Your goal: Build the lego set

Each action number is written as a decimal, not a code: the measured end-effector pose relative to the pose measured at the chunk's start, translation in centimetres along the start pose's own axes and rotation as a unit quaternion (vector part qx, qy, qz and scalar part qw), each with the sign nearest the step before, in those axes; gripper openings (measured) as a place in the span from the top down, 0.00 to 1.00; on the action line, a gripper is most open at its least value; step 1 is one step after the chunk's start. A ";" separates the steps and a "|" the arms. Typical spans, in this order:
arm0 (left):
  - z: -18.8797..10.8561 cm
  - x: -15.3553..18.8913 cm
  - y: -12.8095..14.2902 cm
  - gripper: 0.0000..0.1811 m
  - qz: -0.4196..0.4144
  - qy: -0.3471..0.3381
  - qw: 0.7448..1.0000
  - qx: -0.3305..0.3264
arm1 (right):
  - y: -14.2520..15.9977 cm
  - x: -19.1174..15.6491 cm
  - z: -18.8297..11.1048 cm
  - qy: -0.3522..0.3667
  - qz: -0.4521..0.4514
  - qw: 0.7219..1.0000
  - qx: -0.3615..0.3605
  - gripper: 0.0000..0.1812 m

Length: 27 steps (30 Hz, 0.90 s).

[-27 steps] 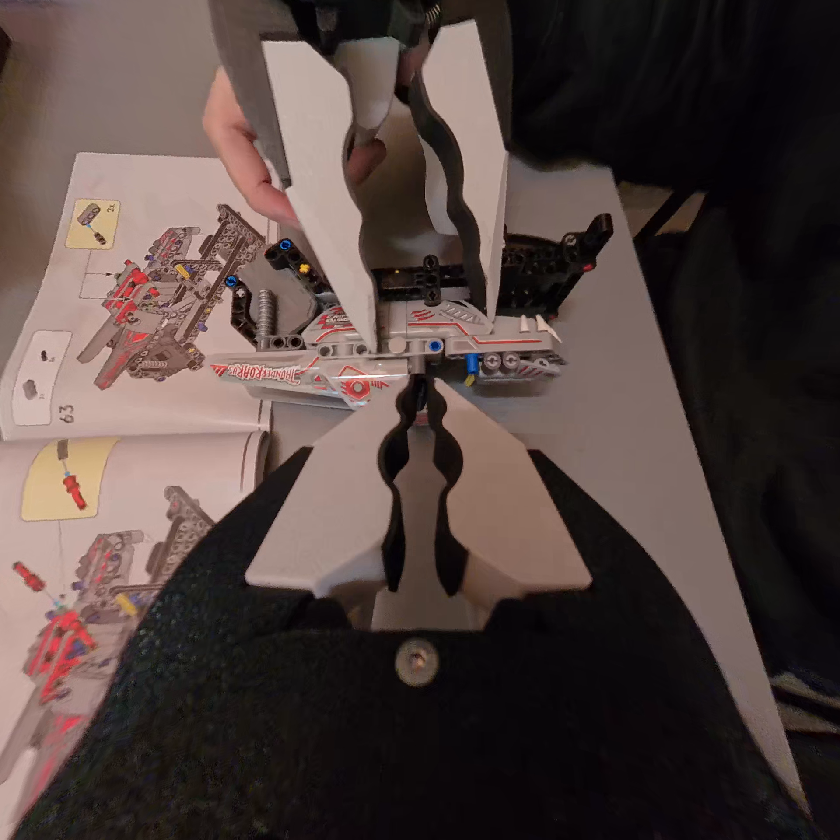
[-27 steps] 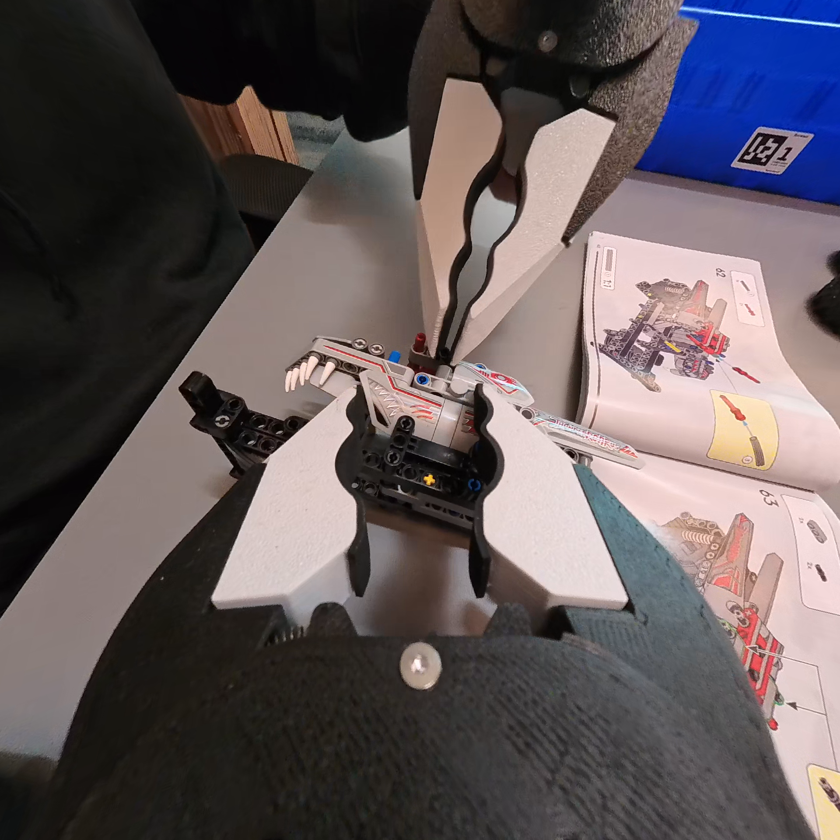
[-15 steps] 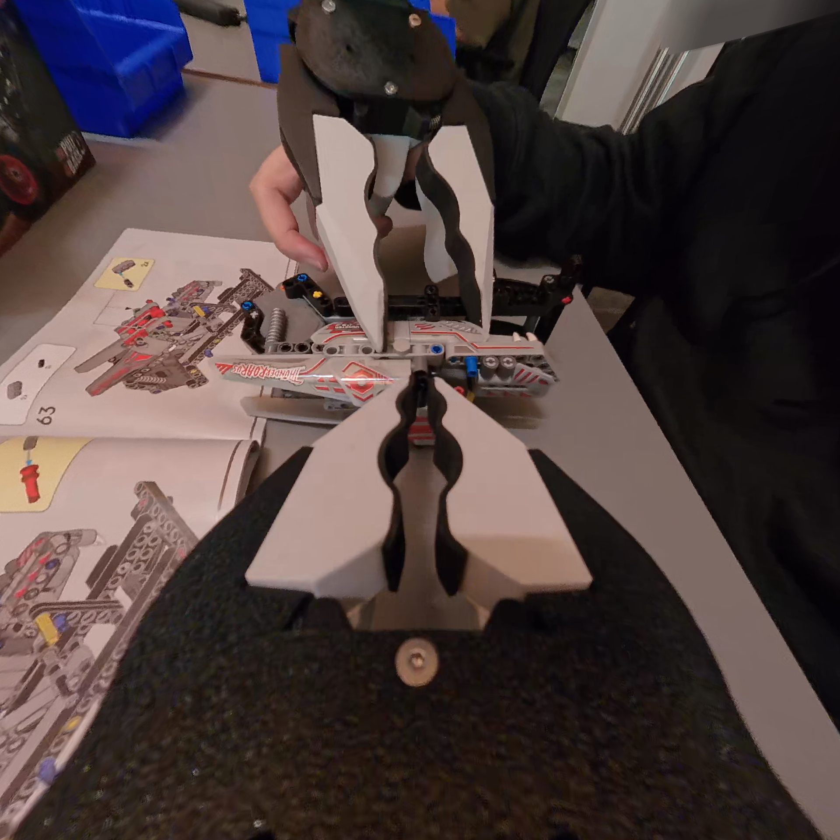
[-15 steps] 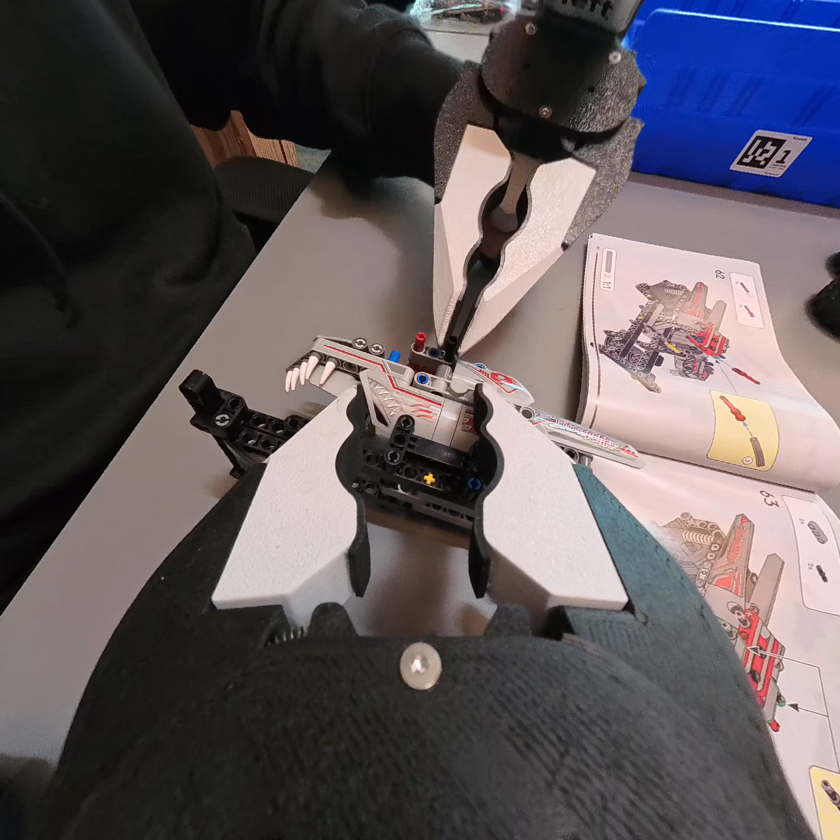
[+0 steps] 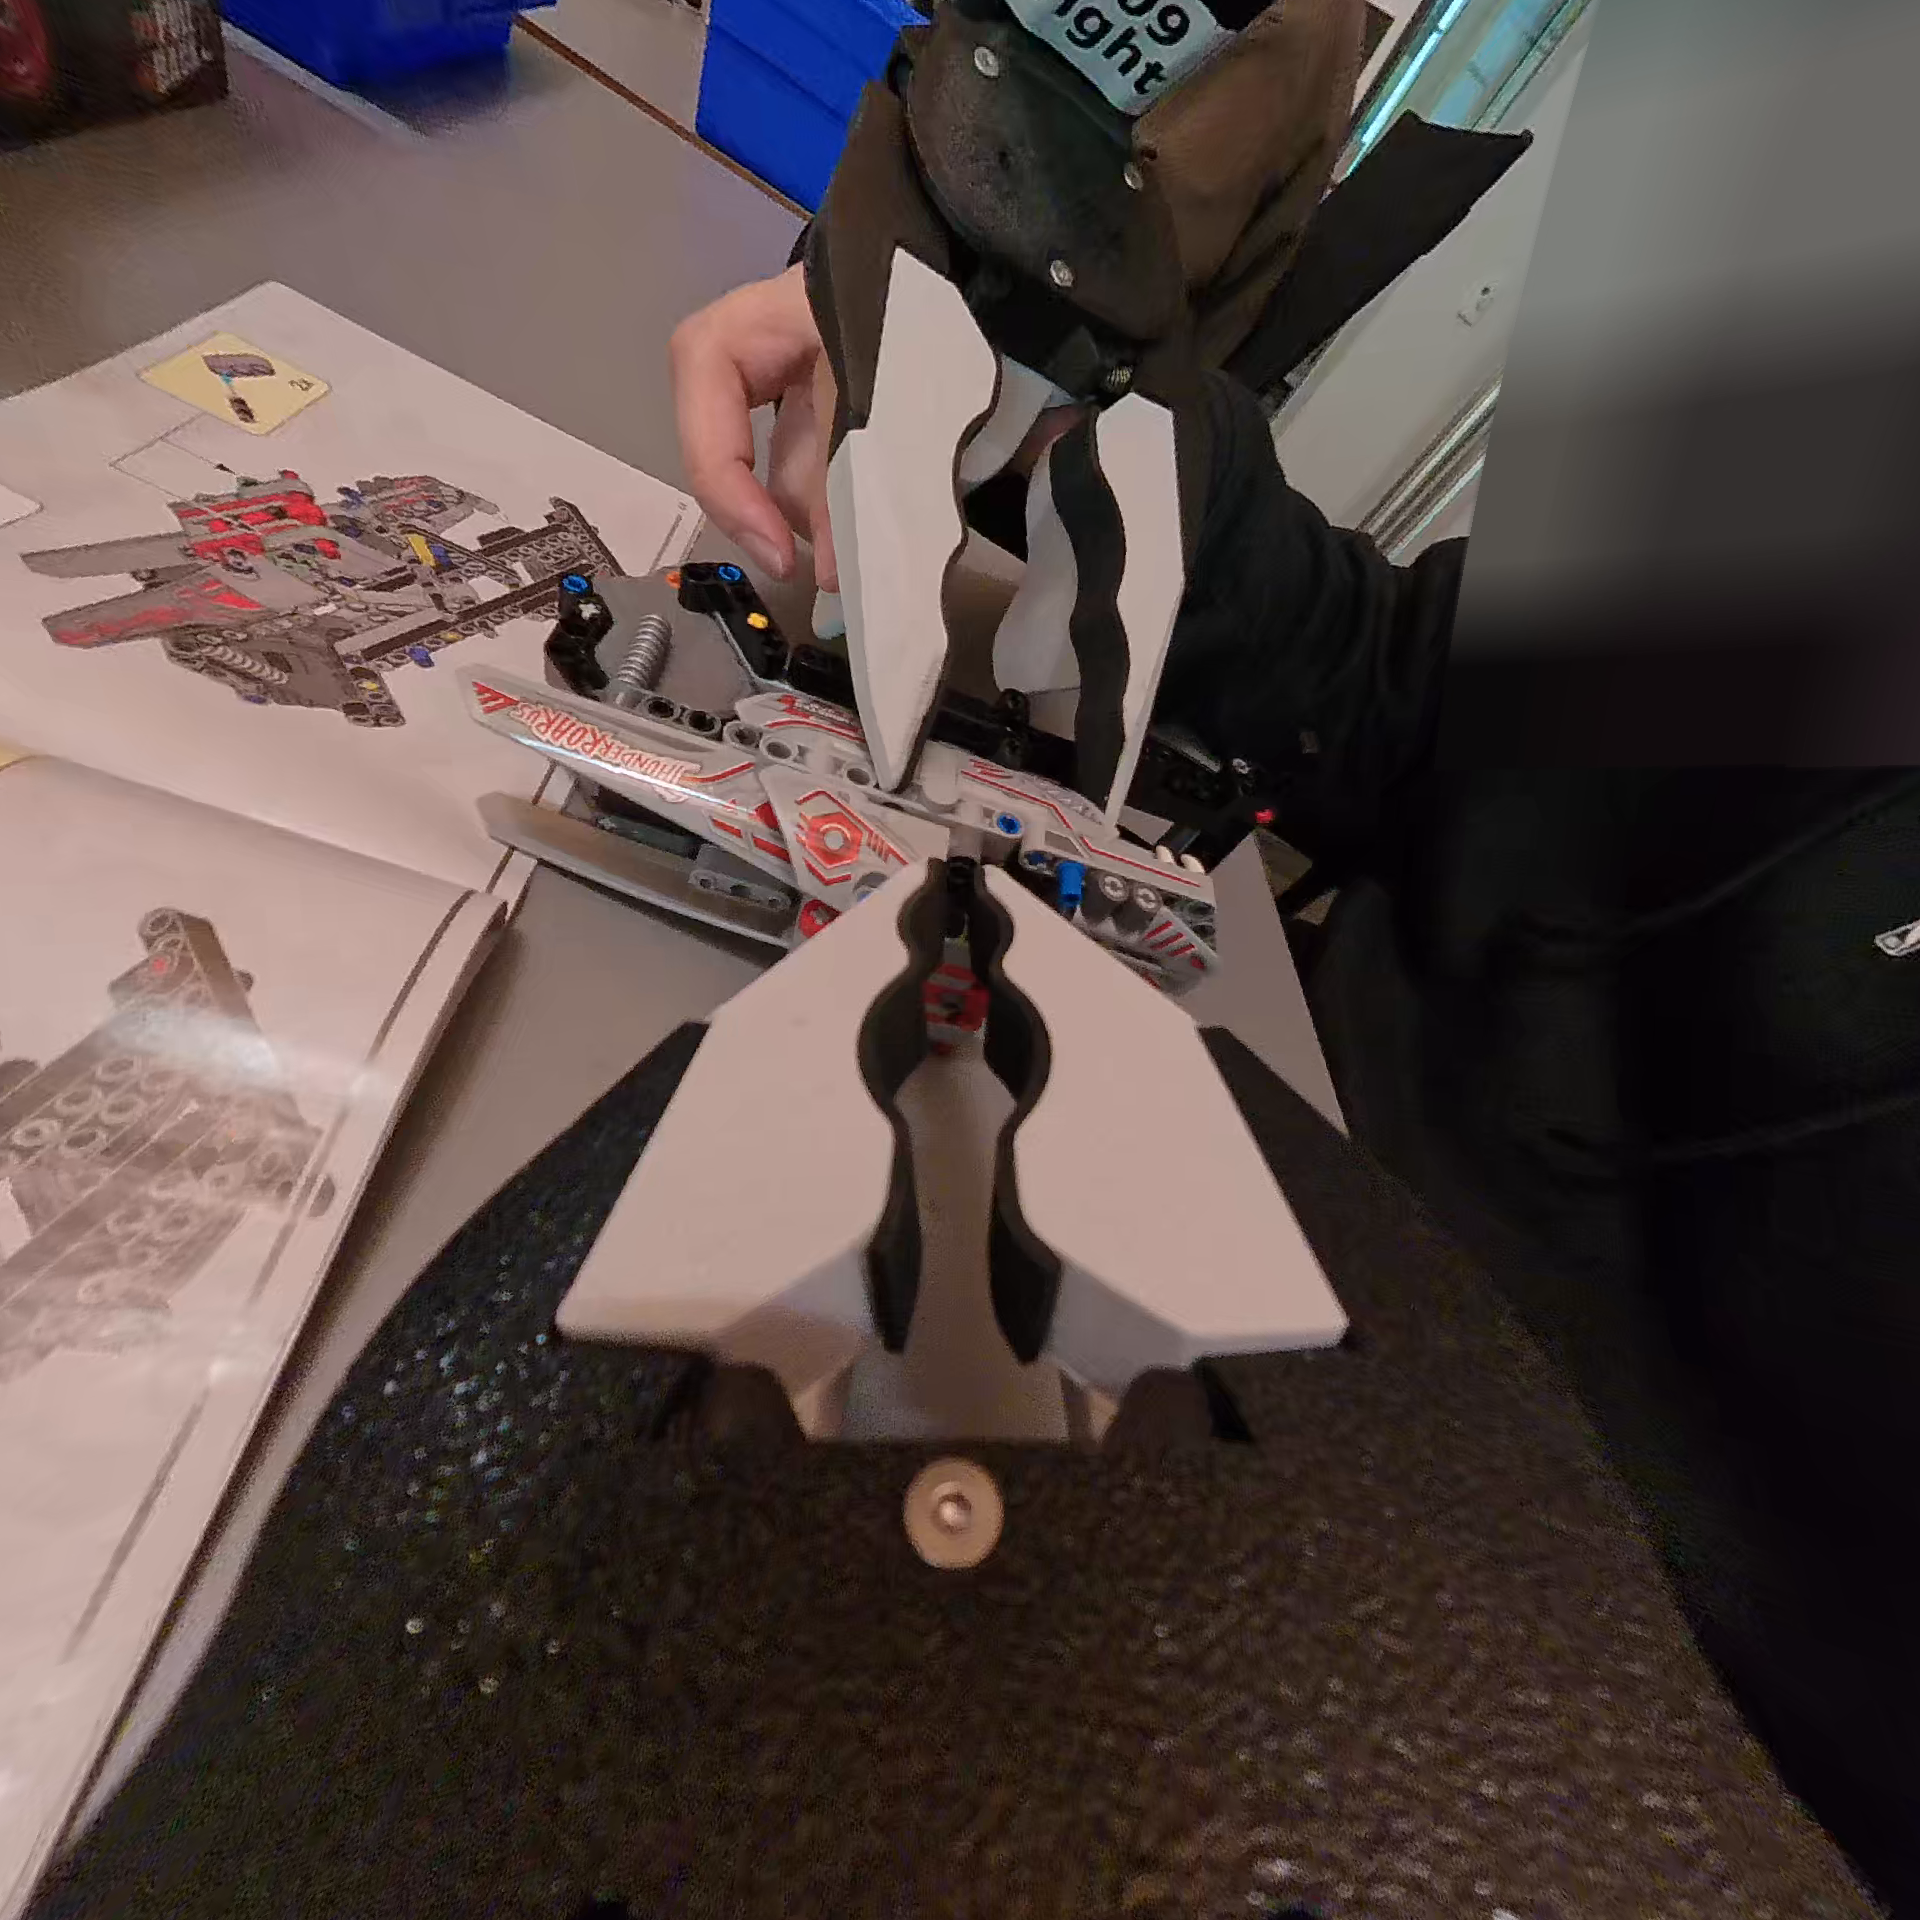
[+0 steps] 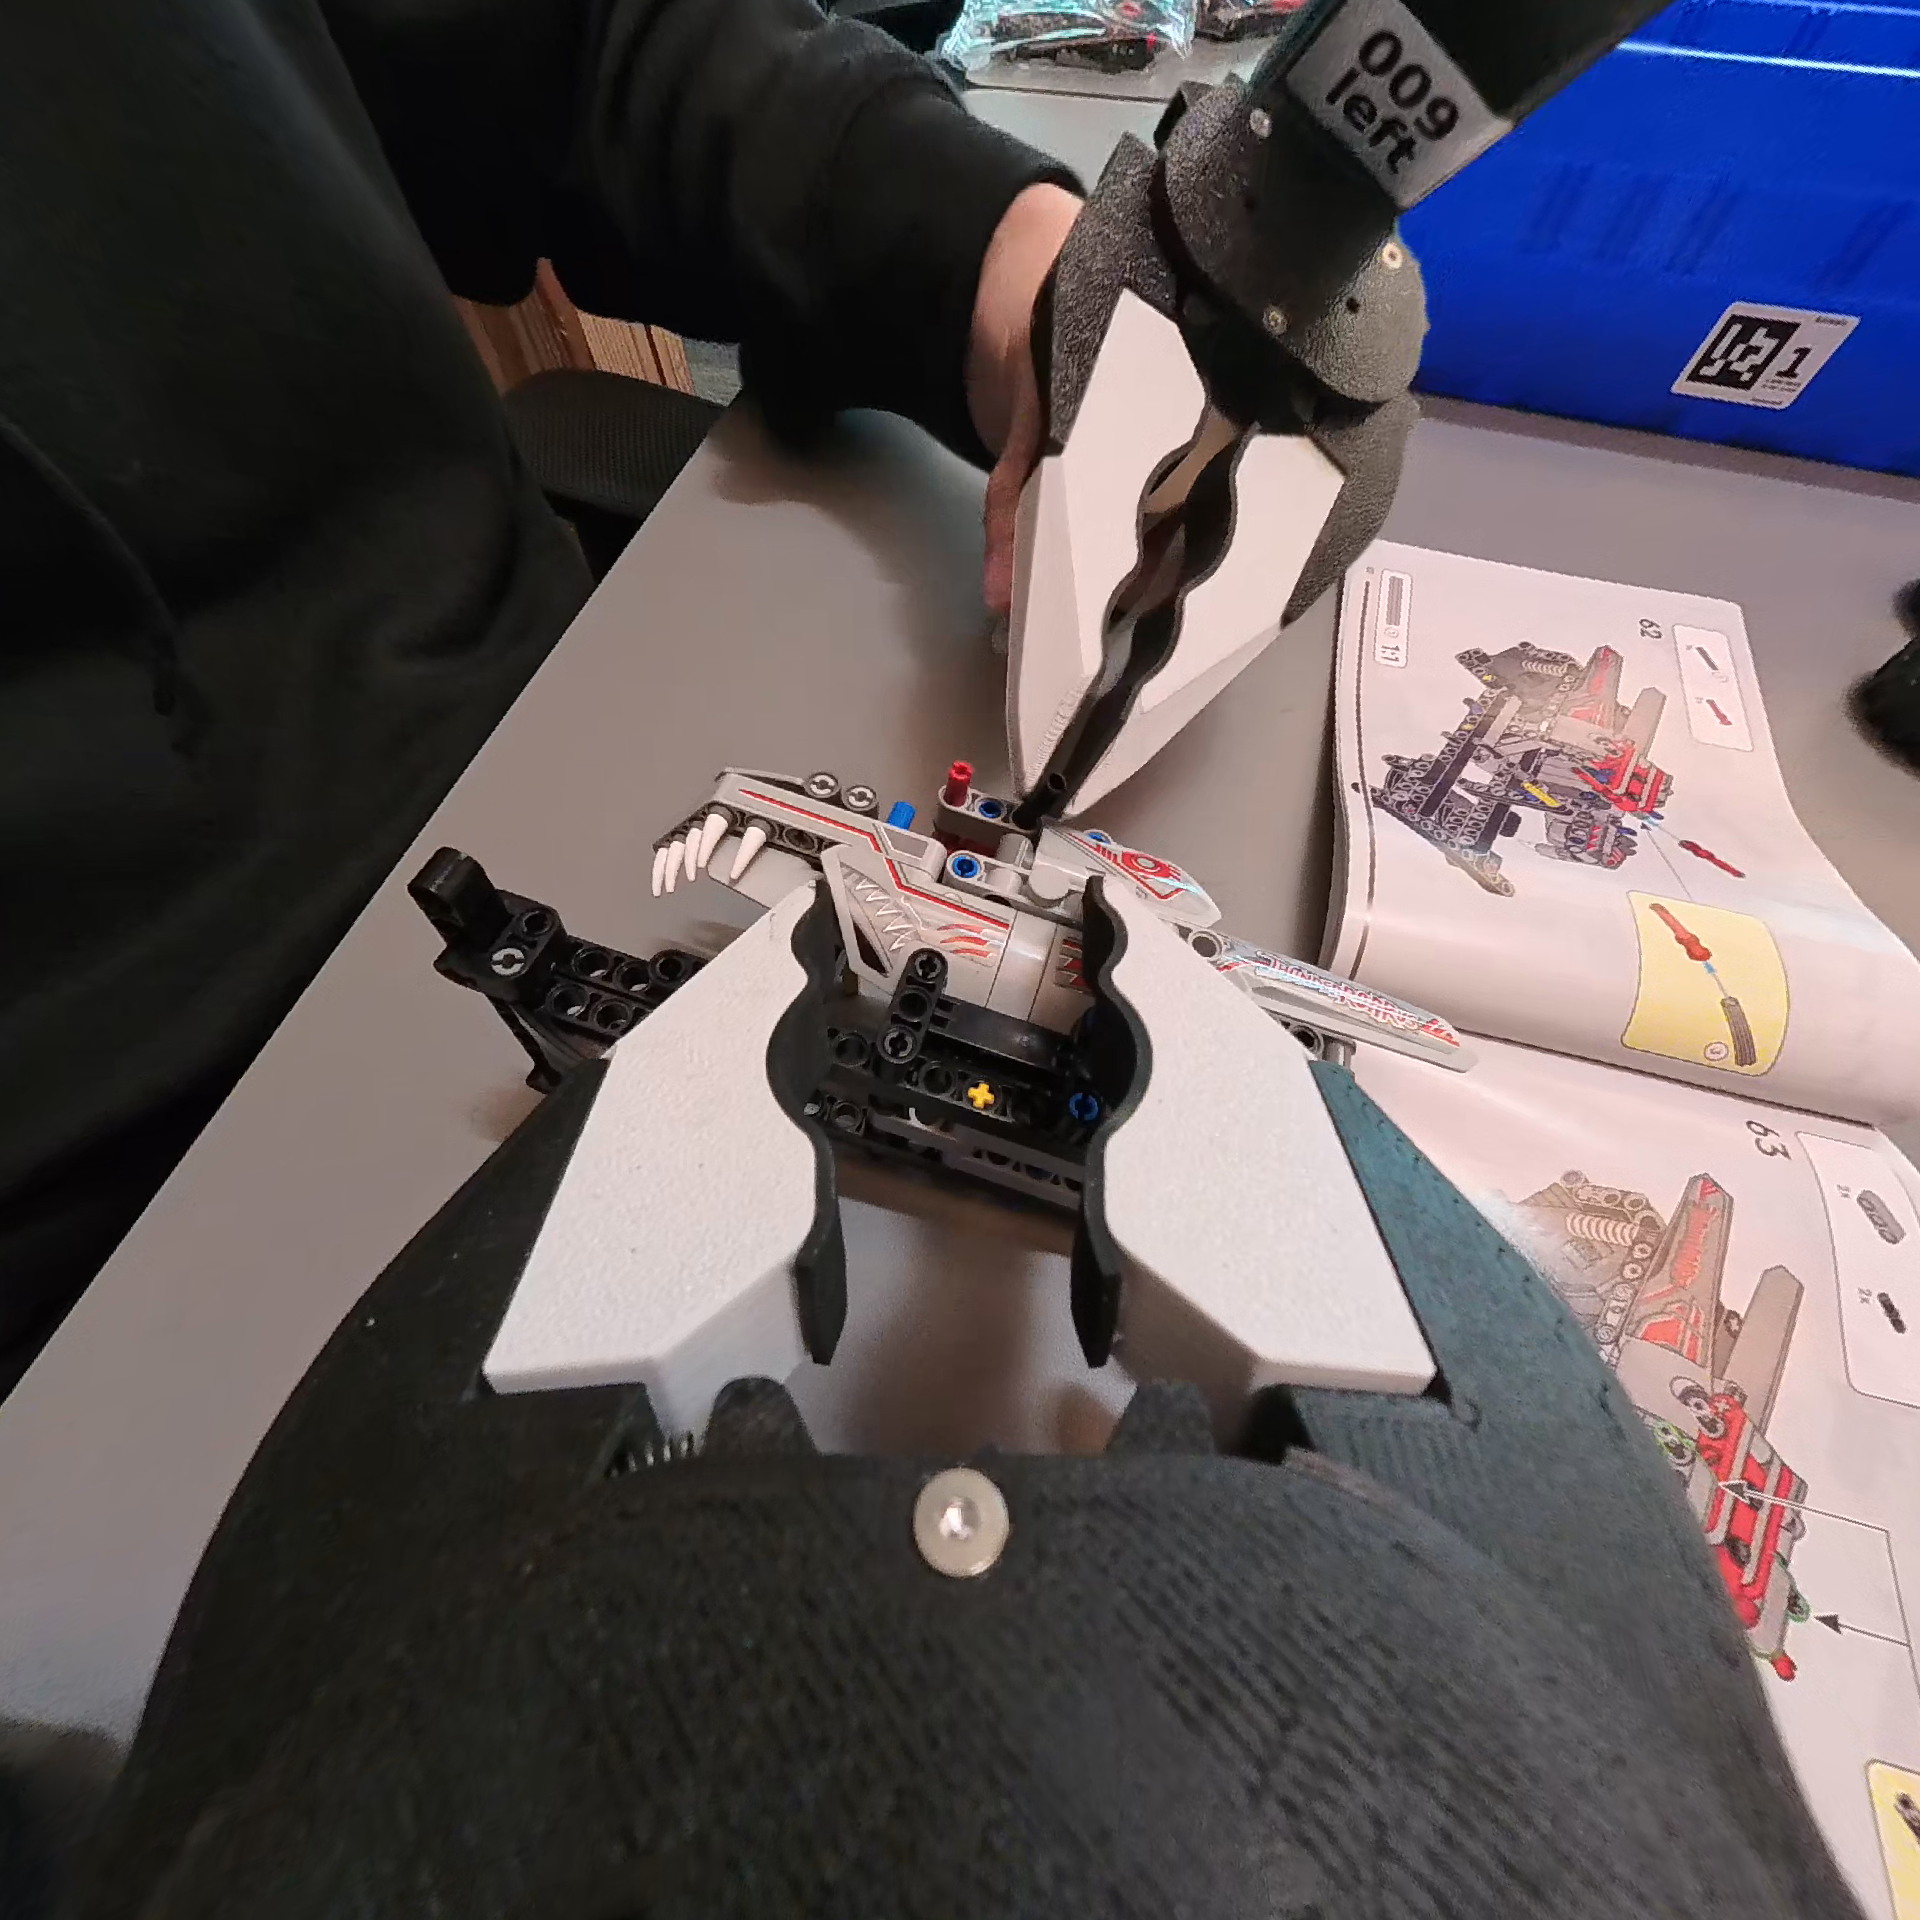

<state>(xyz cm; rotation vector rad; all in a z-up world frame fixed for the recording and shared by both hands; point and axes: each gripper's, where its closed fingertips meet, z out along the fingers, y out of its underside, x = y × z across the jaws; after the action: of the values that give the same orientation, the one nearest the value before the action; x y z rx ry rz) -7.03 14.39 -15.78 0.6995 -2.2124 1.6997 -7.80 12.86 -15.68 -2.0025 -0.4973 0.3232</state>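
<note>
Grey table (image 6: 312, 1195): near edge and right side cut off by the frames; a person in dark clothing fills the space past its left edge.

Instruction booklet (image 6: 1558, 790): open, lying right of the lego model in the right wrist view, its lower page running out of frame. In the left wrist view the near page is blurred and glare-streaked.

Blue bins (image 6: 1662, 239): beyond the booklet at the far side of the table, only partly in view.

Lego model (image 6: 966, 935): grey, red-striped body on a black beam frame, resting on the table near its left edge, one long grey panel reaching over the booklet's edge. White claws at its far left. The lower middle of the frame is hidden behind the right gripper's fingers.

Right gripper (image 6: 961, 914): jaws spread wide and clasping the model's body from both sides; contact on the right-hand pad looks firm, the left pad is hard to judge.

Left gripper (image 5: 961, 873): fingers clenched nearly together on a small black pin (image 6: 1044, 800), held at the model's top. Whether the pin is seated in a hole cannot be made out.

A bare hand (image 5: 748, 447) shows behind the right gripper, partly hidden.
</note>
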 end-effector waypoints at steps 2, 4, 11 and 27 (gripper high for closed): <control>0.0 0.0 0.0 0.99 0.010 -0.011 1.000 0.001 | 0.0 0.0 0.0 0.000 0.000 1.000 0.001 0.74; 0.0 -0.1 0.0 0.99 0.006 -0.020 1.000 0.005 | 0.0 0.0 0.0 0.000 0.000 1.000 0.002 0.74; -0.2 0.0 0.1 0.99 0.014 -0.045 0.999 0.014 | -0.1 0.0 0.1 -0.001 0.001 1.000 0.004 0.74; -0.4 -0.1 -0.1 1.00 0.018 -0.070 0.997 0.027 | -0.1 0.0 0.0 -0.001 0.001 1.000 0.006 0.74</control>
<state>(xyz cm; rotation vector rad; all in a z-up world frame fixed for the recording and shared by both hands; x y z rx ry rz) -6.94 14.77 -15.68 0.8193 -2.2919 1.7852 -7.87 12.91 -15.62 -1.9917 -0.4927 0.3283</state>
